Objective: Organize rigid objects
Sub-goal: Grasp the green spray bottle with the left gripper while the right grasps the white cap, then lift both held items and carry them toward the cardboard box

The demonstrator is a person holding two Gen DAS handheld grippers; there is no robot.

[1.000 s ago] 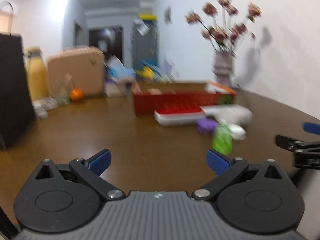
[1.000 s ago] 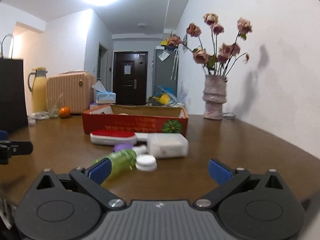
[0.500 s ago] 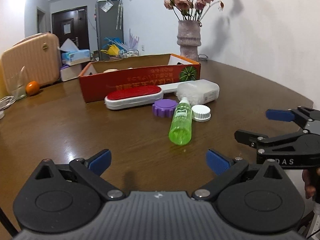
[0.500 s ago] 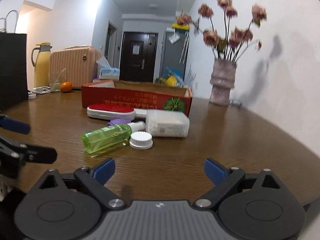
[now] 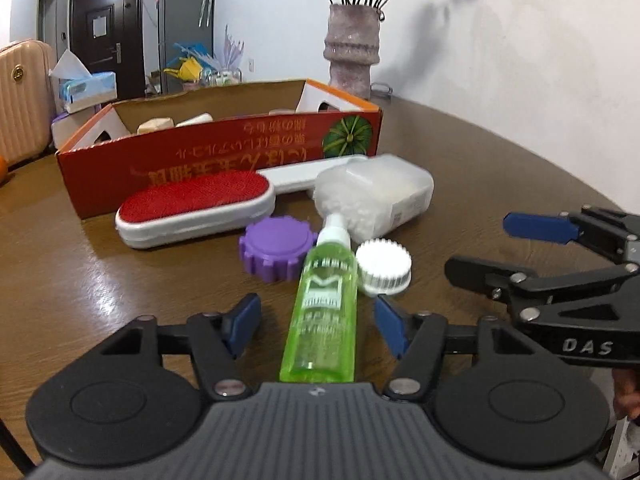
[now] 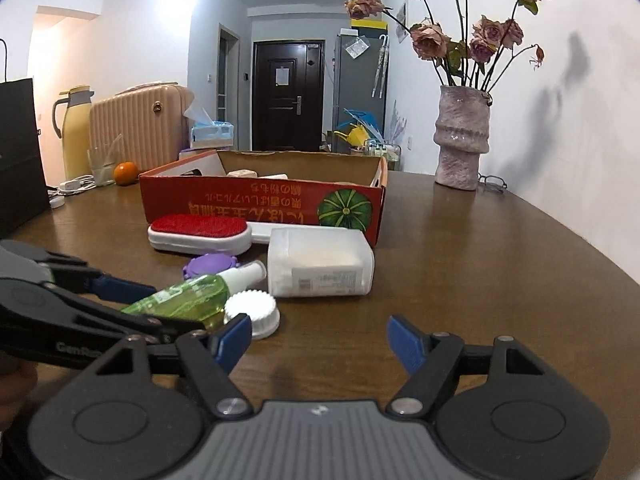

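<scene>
The translucent green plastic spray bottle (image 5: 324, 312) with a white nozzle lies between the spread left tongs (image 5: 318, 326), seemingly untouched; the right tongs (image 6: 320, 340) gape.

So the bottle (image 5: 325, 312) lies on the table (image 5: 80, 280) right between the spread fingers of the left gripper (image 5: 318, 326), neck pointing away from it. Just off the bottle's right side sits the ridged cap (image 5: 383, 267), and just off its left, a bit further out, the scalloped lid (image 5: 275, 253). Past the bottle's nozzle is the plastic container (image 5: 376, 194), with the lint brush (image 5: 196, 208) to the left of that. Behind all of it stands the cardboard box (image 5: 224, 152), a few bits inside. The vase (image 5: 352, 52) is behind the box, to the right. The right gripper (image 6: 318, 338) sits to the right of the left one, fingers apart over bare table, cap just ahead-left of it.
</scene>
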